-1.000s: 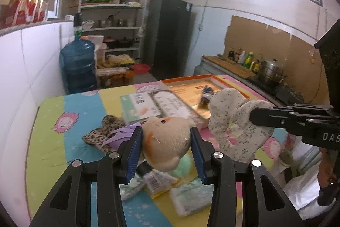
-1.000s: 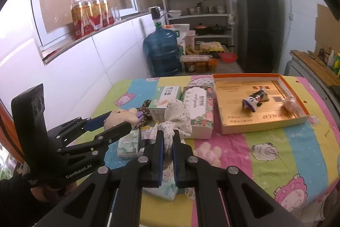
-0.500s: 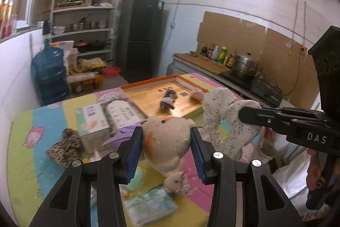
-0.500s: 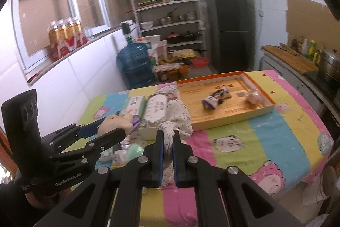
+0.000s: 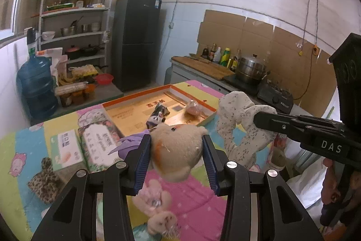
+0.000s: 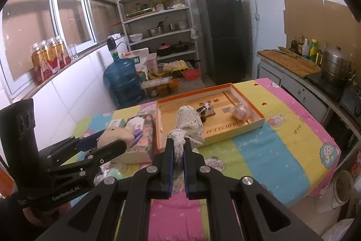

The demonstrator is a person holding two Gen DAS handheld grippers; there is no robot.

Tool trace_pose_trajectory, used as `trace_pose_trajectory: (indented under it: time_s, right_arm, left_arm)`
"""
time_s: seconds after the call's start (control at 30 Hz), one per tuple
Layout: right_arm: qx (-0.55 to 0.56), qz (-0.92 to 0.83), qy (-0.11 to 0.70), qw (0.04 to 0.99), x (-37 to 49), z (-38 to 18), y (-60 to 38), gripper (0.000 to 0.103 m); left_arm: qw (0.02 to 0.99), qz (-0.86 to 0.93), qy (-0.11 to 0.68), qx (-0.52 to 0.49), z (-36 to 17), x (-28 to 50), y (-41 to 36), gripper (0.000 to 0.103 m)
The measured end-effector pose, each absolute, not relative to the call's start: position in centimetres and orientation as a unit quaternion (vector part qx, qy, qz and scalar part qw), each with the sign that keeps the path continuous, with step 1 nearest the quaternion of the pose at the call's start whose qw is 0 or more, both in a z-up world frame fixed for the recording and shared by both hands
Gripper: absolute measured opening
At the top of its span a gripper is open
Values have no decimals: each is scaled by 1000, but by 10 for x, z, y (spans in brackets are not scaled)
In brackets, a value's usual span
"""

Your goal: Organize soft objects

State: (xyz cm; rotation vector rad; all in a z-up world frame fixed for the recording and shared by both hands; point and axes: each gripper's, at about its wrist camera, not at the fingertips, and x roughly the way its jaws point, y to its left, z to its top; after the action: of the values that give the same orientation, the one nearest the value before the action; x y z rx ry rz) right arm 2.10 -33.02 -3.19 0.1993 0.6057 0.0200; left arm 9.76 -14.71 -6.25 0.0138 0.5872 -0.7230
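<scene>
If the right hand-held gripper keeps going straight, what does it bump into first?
Probably the orange-rimmed box straight ahead; the floral cloth toy clamped in the right hand-held gripper would touch it first. Depth is uncertain.

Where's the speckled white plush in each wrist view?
Left wrist: speckled white plush right of centre, pinched by the right gripper.
Right wrist: low centre, rising from that gripper's shut jaws.
Shared landmark: orange-rimmed box just beyond it.
</scene>
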Motion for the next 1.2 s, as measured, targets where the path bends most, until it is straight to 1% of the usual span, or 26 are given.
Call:
trace_pose_trajectory:
  time_s: [0.4, 0.7, 1.2]
  right_arm:
    - [102, 20, 309, 945, 74, -37, -374, 7]
    - [101, 49, 321, 940, 133, -50, -401, 7]
    - [95, 88, 349, 928, 221, -86, -432, 7]
  left_arm:
    - [898, -325, 296, -5, -70, 158, -193, 46]
    - [909, -289, 301, -7, -77, 214, -215, 46]
    - [917, -214, 337, -29, -109, 298, -249, 46]
